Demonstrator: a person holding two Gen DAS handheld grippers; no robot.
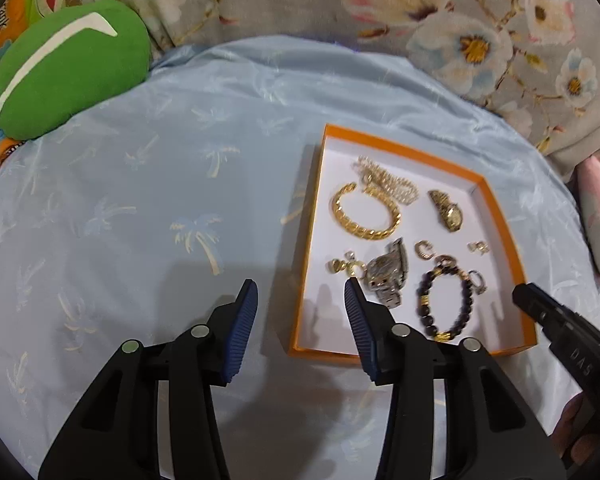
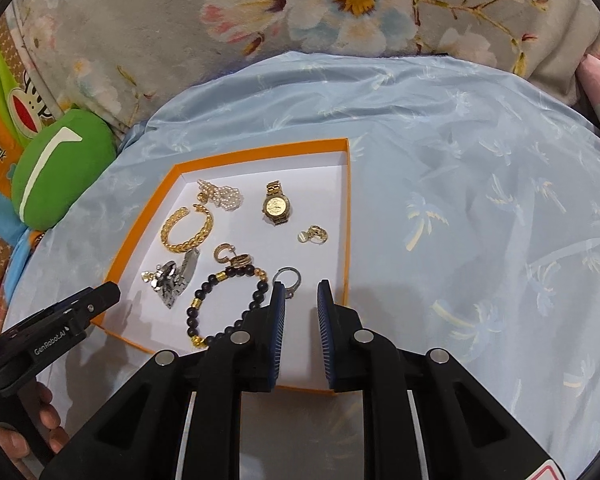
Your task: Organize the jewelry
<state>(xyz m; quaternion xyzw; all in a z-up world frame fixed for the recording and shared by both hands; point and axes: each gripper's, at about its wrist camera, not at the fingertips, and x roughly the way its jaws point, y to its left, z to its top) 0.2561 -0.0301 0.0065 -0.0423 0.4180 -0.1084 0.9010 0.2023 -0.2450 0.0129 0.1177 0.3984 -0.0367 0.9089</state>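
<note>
Several jewelry pieces are lying inside the orange tray, which is sitting on the blue bedsheet: a gold bangle, pearl strand, gold watch, silver watch, beaded bracelet and silver hoop. Nearest the hoop, the right gripper is hovering with fingers spread, holding nothing. Beyond the tray's left rim, the left gripper is also hanging spread and empty. Small pieces are risking slipping from ribbed pads; a low approach could be nudging the light tray.
</note>
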